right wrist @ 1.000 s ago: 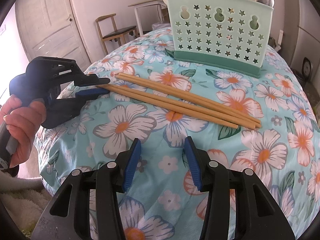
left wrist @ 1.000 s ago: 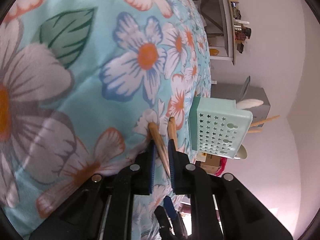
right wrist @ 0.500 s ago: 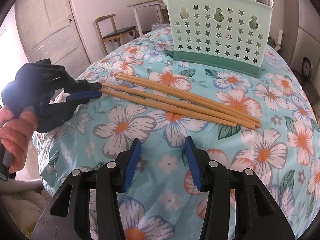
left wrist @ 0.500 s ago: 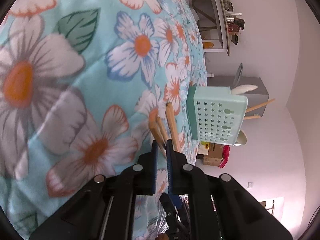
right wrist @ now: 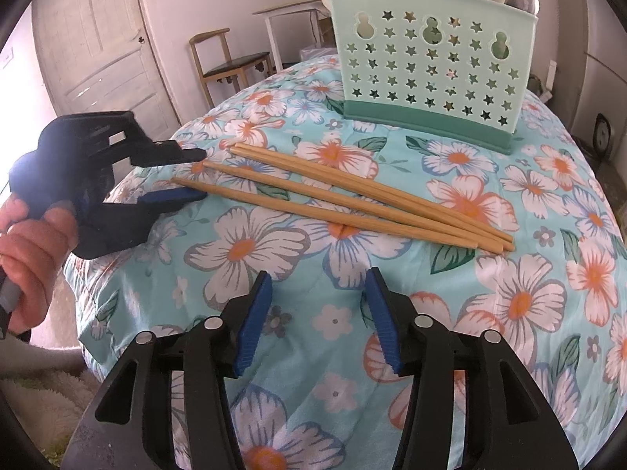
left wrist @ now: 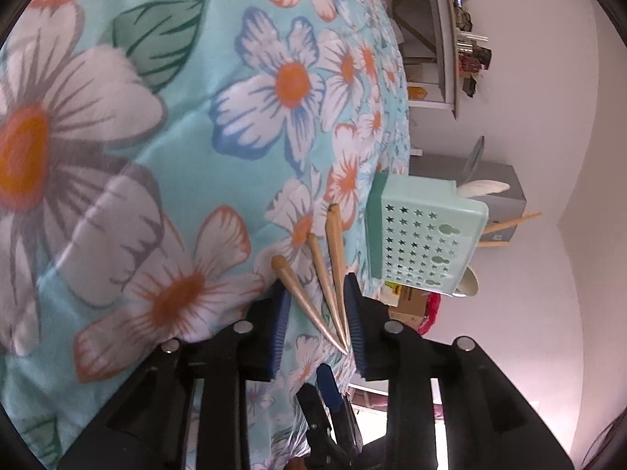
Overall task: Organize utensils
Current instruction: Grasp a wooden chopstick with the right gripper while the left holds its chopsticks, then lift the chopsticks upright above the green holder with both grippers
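Three wooden chopsticks [right wrist: 345, 203] lie side by side on the floral cloth, running from left to lower right. In the left wrist view the chopsticks [left wrist: 325, 286] point between the fingers. My left gripper [left wrist: 317, 313] is open around their thin ends; it also shows in the right wrist view [right wrist: 196, 174], jaws apart with the tips of two chopsticks between them. A mint green utensil basket [right wrist: 431, 70] with star holes stands behind them, holding spoons and a cup. My right gripper [right wrist: 317, 313] is open and empty, above the cloth in front of the chopsticks.
The floral tablecloth [right wrist: 529, 293] drops off at the left edge. A wooden chair [right wrist: 227, 66], a white door [right wrist: 98, 39] and a small table stand beyond. A grey cabinet [left wrist: 490, 180] and shelves show in the left wrist view.
My left gripper has opened from nearly shut and now spans the chopstick ends. The nearest chopstick has swung apart from the other two. The right gripper has not moved.
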A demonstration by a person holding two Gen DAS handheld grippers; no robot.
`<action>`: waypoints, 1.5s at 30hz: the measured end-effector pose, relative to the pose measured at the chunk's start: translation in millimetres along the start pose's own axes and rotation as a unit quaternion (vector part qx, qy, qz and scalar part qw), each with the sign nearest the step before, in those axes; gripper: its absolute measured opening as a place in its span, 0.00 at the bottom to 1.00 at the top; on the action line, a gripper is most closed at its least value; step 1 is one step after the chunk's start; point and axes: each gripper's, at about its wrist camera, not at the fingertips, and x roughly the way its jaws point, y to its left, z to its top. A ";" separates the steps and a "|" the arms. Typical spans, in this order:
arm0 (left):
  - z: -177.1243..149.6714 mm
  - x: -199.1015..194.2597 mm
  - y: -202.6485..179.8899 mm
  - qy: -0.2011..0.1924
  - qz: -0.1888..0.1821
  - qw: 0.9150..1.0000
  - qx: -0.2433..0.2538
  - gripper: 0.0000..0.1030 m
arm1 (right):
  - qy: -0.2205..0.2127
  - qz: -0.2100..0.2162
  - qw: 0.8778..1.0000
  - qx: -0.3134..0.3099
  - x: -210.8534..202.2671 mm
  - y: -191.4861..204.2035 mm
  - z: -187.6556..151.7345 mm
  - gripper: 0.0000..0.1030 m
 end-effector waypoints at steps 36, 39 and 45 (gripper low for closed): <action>-19.7 -6.8 -11.7 -0.012 0.025 0.980 0.196 0.12 | 0.163 0.197 0.938 -0.235 116.8 60.4 127.8 0.27; -19.3 -6.8 -11.6 -0.010 0.022 0.980 0.198 0.12 | 0.167 0.193 0.935 -0.248 124.5 66.4 127.4 0.22; -19.1 -7.6 -10.9 -0.008 0.021 0.980 0.199 0.12 | 0.142 0.170 0.945 -0.242 122.3 67.7 138.2 0.05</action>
